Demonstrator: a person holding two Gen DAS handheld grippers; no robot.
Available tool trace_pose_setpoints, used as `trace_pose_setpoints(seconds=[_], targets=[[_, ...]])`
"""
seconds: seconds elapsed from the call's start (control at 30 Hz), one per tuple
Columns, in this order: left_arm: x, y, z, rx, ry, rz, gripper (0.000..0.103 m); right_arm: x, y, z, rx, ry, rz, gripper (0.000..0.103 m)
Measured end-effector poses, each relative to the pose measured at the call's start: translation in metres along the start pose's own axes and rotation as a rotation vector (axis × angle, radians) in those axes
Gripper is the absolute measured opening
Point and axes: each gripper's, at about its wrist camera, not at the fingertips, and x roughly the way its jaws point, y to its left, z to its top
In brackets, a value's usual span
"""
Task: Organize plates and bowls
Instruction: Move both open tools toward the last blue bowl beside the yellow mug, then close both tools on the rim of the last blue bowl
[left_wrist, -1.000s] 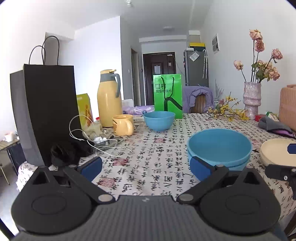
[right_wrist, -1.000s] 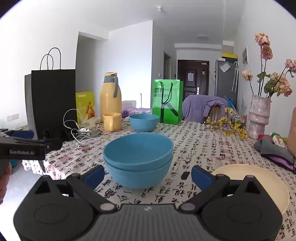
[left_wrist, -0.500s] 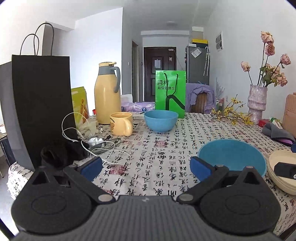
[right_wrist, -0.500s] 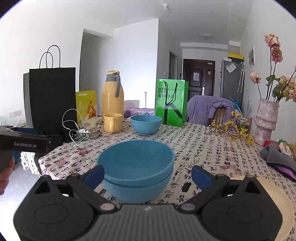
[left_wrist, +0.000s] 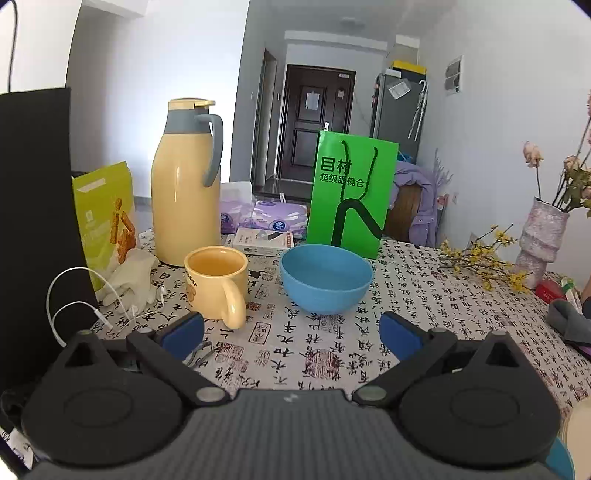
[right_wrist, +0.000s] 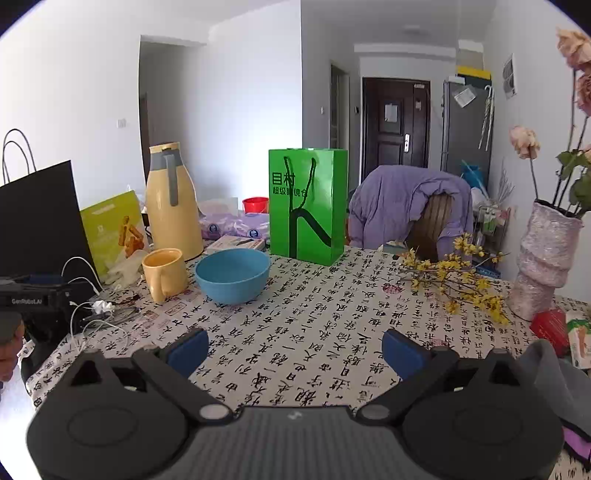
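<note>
Both my grippers gape empty: left gripper (left_wrist: 291, 330), right gripper (right_wrist: 295, 343). Blue bowl (left_wrist: 326, 277) sits just ahead between my left fingers, yellow mug (left_wrist: 218, 280) close beside its left. I'd advance straight, pinch the near rim, avoid mug handle.

Left tool (left_wrist: 291, 338) spread wide, empty, facing blue bowl (left_wrist: 325, 277), yellow mug (left_wrist: 218, 283) beside

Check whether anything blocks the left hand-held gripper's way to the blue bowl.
Nothing visible does. Bare tablecloth lies between the open left hand-held gripper and the blue bowl. The yellow mug stands beside the bowl, left of the path.
</note>
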Motion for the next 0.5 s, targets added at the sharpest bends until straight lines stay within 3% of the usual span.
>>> trace_pose_setpoints(seconds=[0.17, 0.3, 0.4, 0.5], targets=[[0.081, 0.009, 0.029, -0.1, 0.109, 0.002, 0.102, 0.09, -0.027, 0.052, 0.005, 0.07, 0.027, 0.098], [0.143, 0.01, 0.044, -0.135, 0.152, 0.008, 0.099, 0.174, -0.03, 0.085, -0.05, 0.154, 0.087, 0.09], [0.186, 0.011, 0.049, -0.174, 0.22, 0.053, 0.088, 0.237, -0.022, 0.101, -0.08, 0.196, 0.132, 0.085], [0.22, 0.011, 0.049, -0.205, 0.281, 0.053, 0.079, 0.297, -0.011, 0.108, -0.067, 0.243, 0.156, 0.08]])
